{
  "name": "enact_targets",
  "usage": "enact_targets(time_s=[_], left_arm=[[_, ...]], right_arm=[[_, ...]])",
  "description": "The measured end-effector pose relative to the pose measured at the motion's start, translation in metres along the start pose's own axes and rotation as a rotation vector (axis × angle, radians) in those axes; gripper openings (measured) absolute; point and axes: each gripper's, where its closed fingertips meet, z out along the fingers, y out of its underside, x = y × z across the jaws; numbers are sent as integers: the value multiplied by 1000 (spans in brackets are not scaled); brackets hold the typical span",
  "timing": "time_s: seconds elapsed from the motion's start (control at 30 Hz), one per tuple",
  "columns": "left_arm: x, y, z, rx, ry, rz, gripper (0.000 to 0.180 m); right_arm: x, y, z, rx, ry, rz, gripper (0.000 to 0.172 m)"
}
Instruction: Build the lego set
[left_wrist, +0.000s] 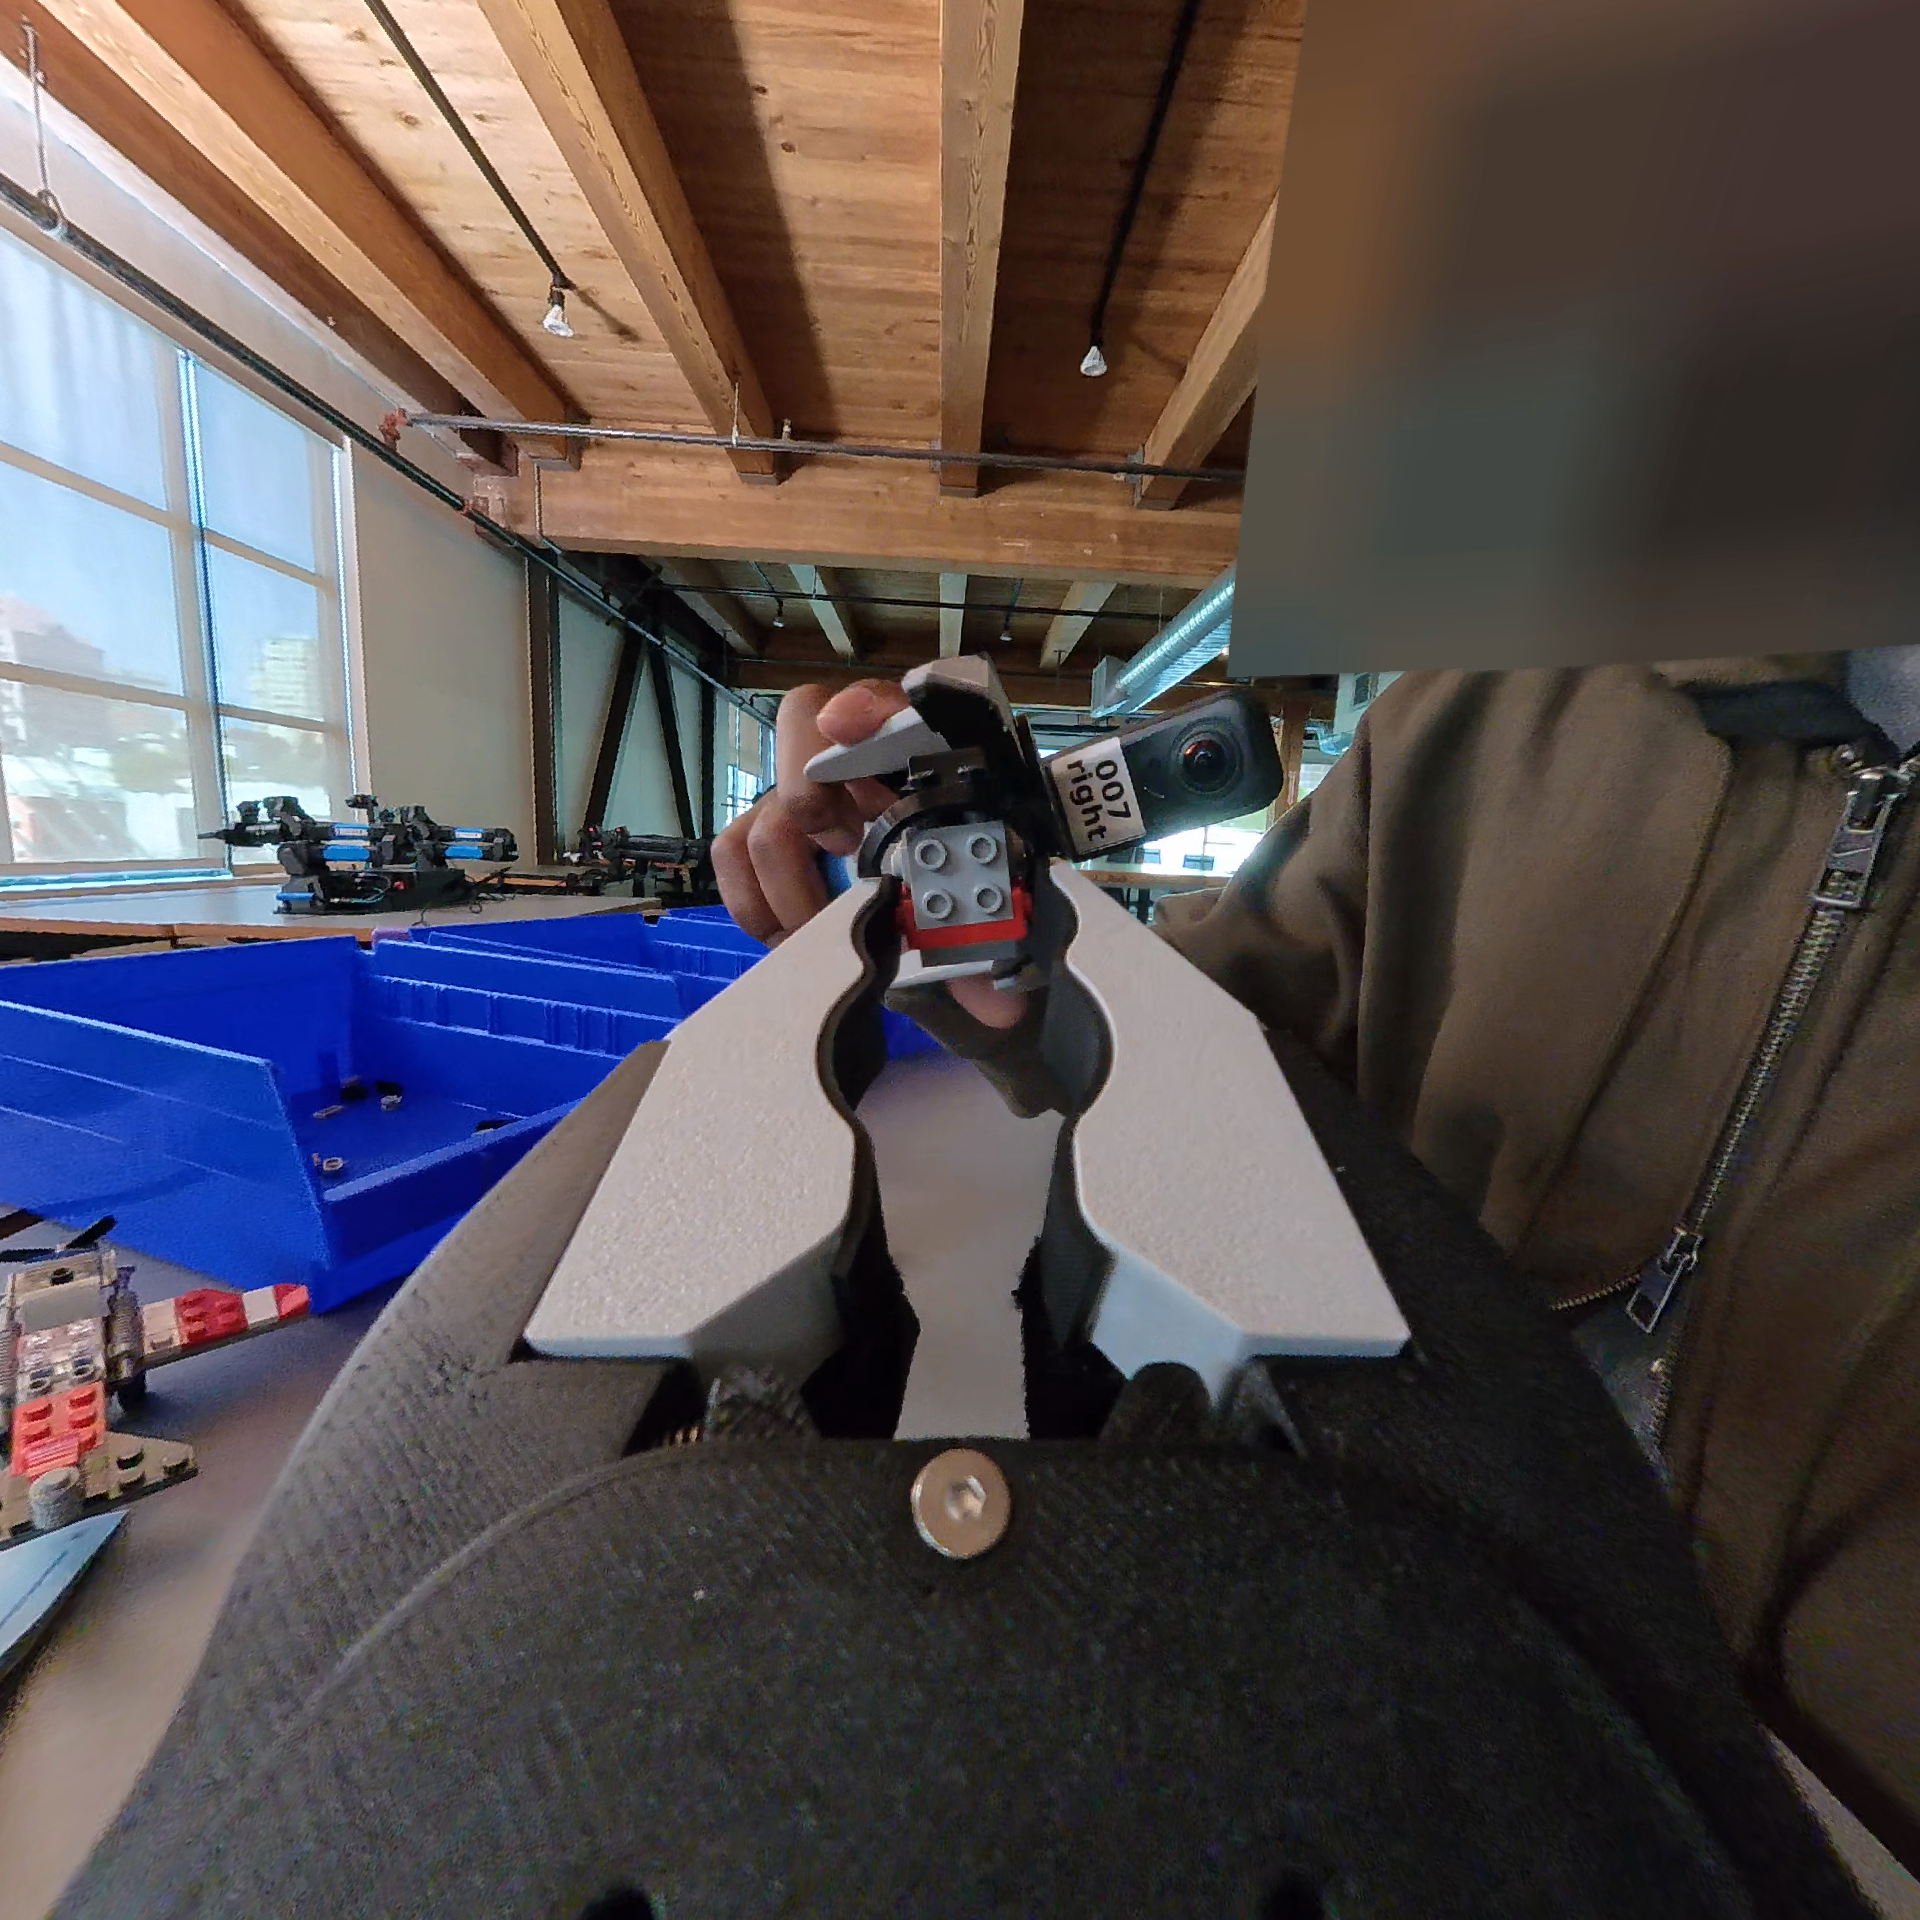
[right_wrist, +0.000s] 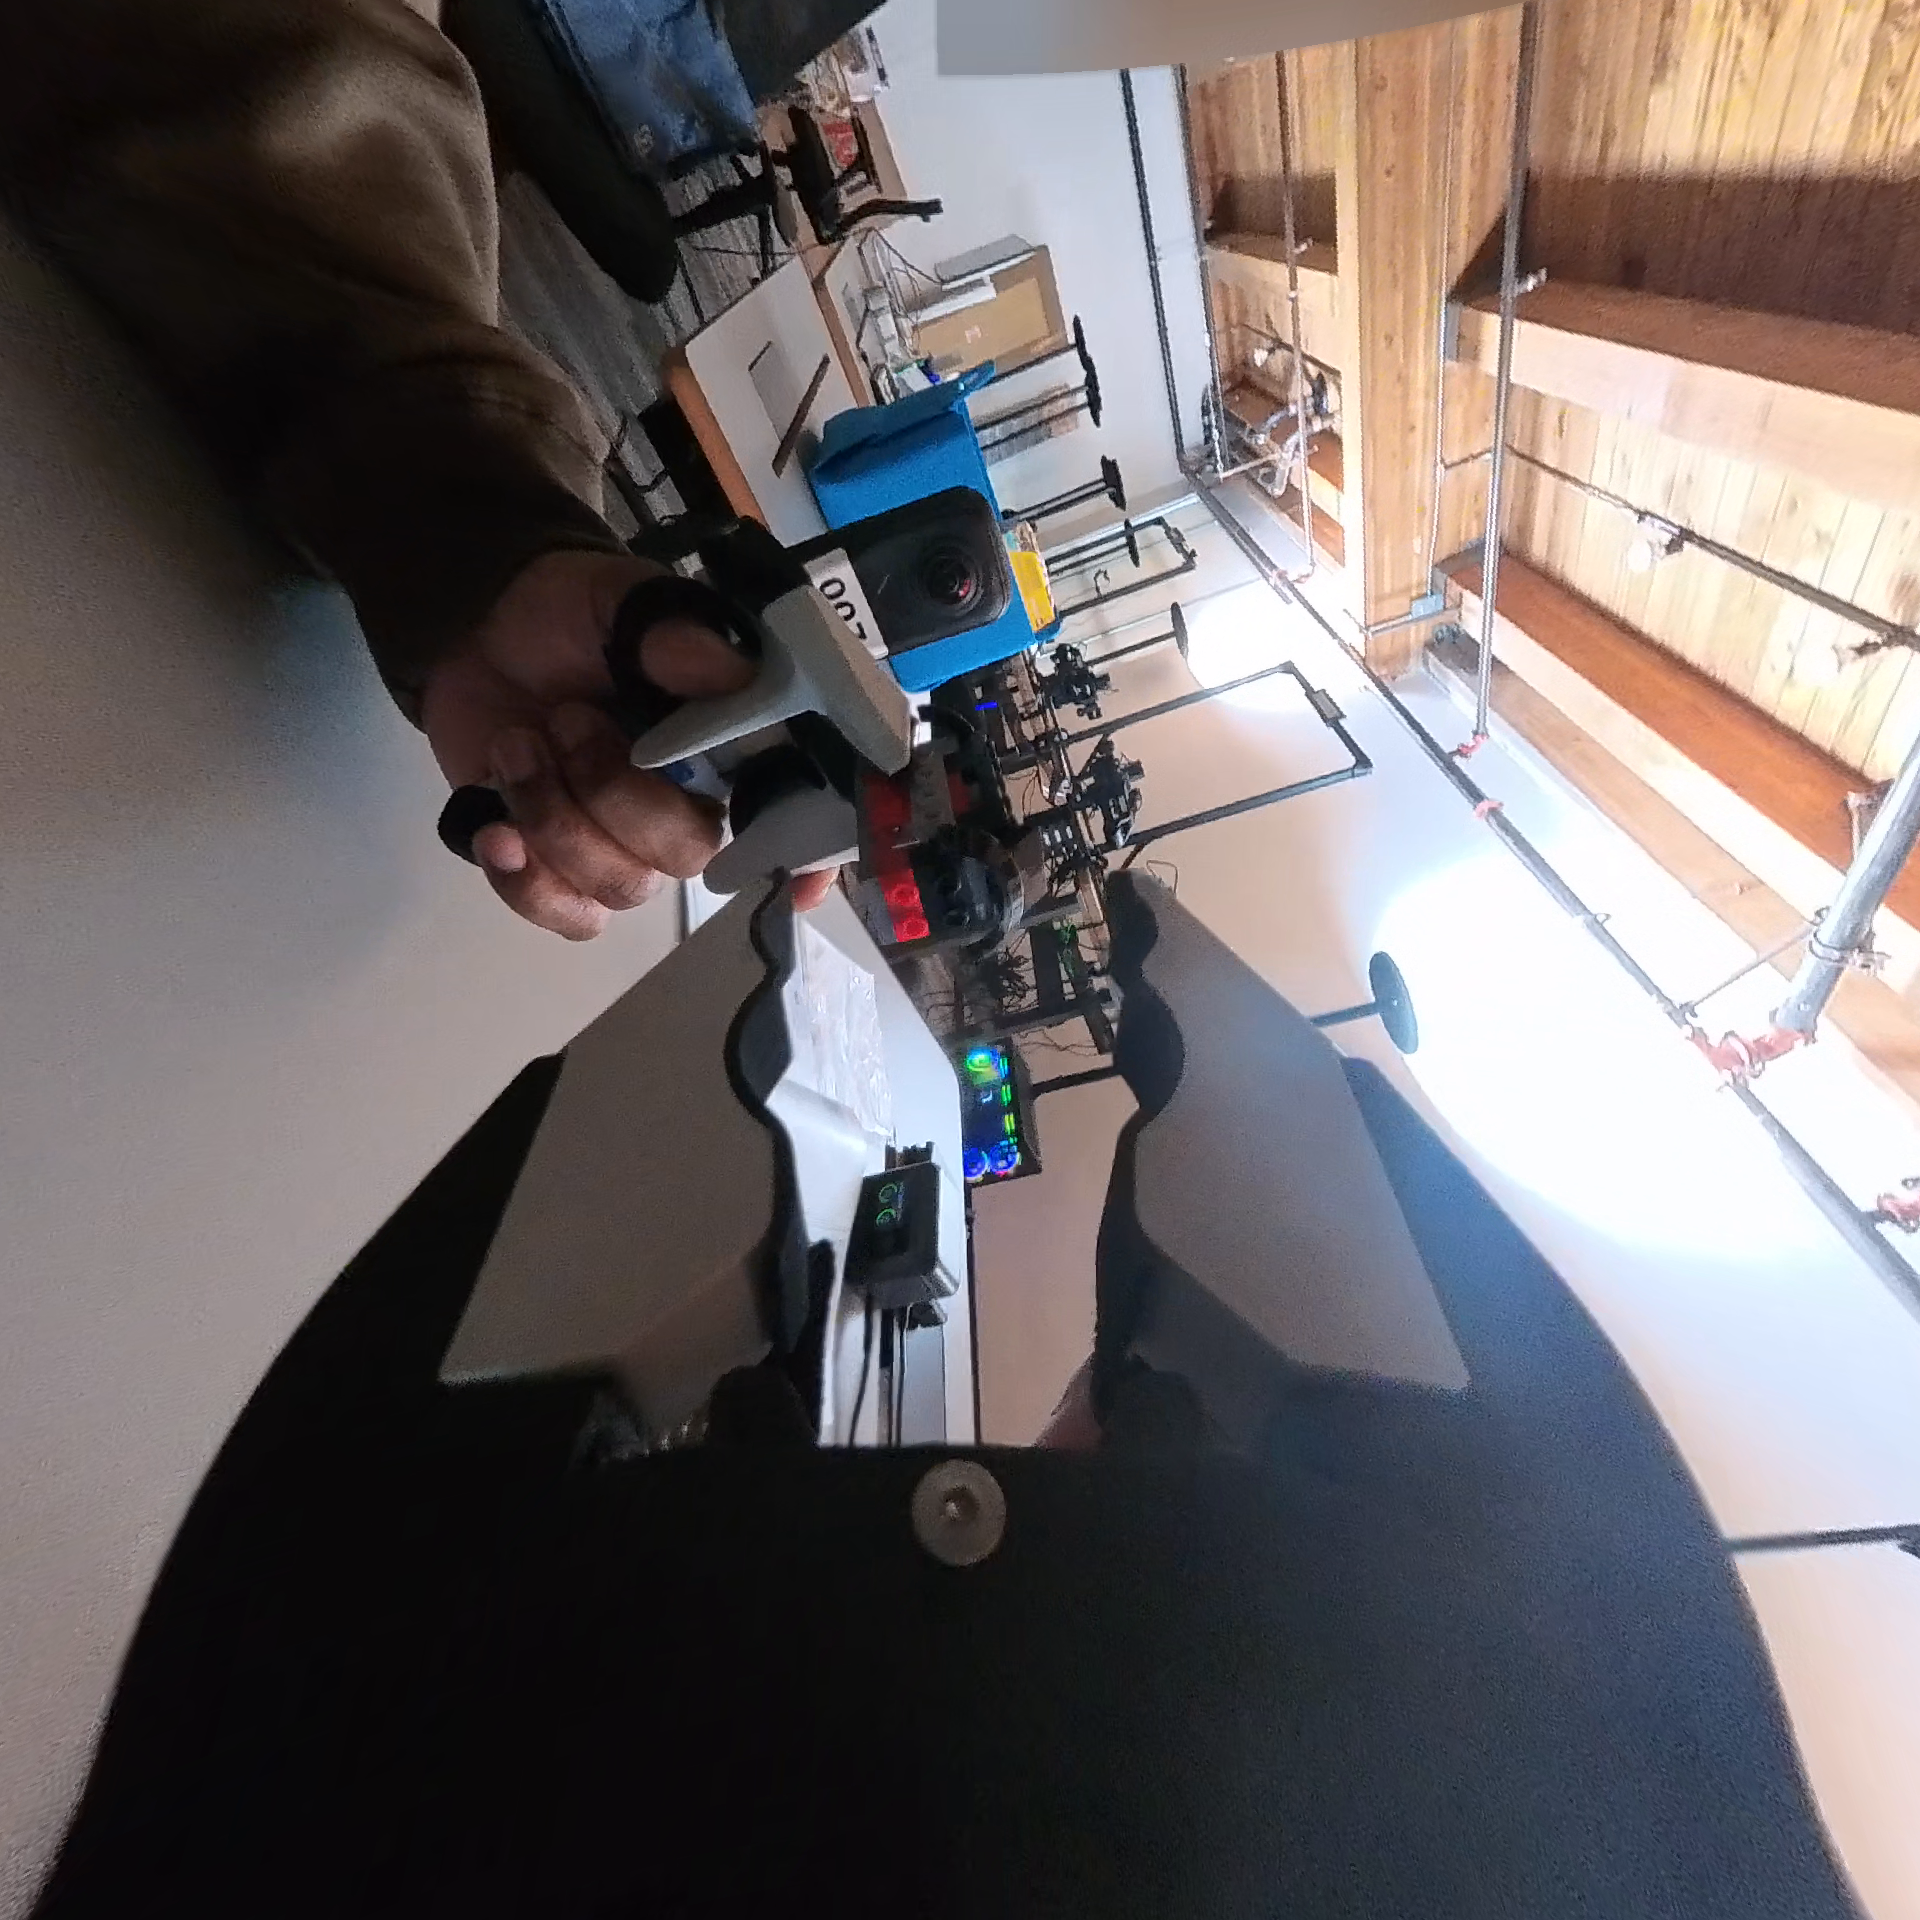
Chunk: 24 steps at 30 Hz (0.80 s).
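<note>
Left wrist view — the left gripper (left_wrist: 961, 914) pinches a grey-and-red brick piece (left_wrist: 961, 883); just beside that piece, the right gripper (right_wrist: 951, 904) gapes wide — nothing between its fingers.

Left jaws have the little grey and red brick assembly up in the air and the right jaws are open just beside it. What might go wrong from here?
1. The left gripper pinches the brick assembly only at its fingertips, high above the table; a nudge might twist it free and drop it.
2. The open right gripper sits very close; closing off-centre might knock off the dark round piece.
3. A dropped part might land in the blue bin.
</note>
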Motion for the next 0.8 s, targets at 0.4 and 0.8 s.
enact_targets(time_s=[0.4, 0.8], left_arm=[[-1, 0, -3, -14, 18, -12, 25], [-1, 5, -1, -24, 31, -53, 25]], right_arm=[[-2, 3, 5, 10, -1, -42, 56], [-4, 3, 6, 5, 2, -58, 48]])
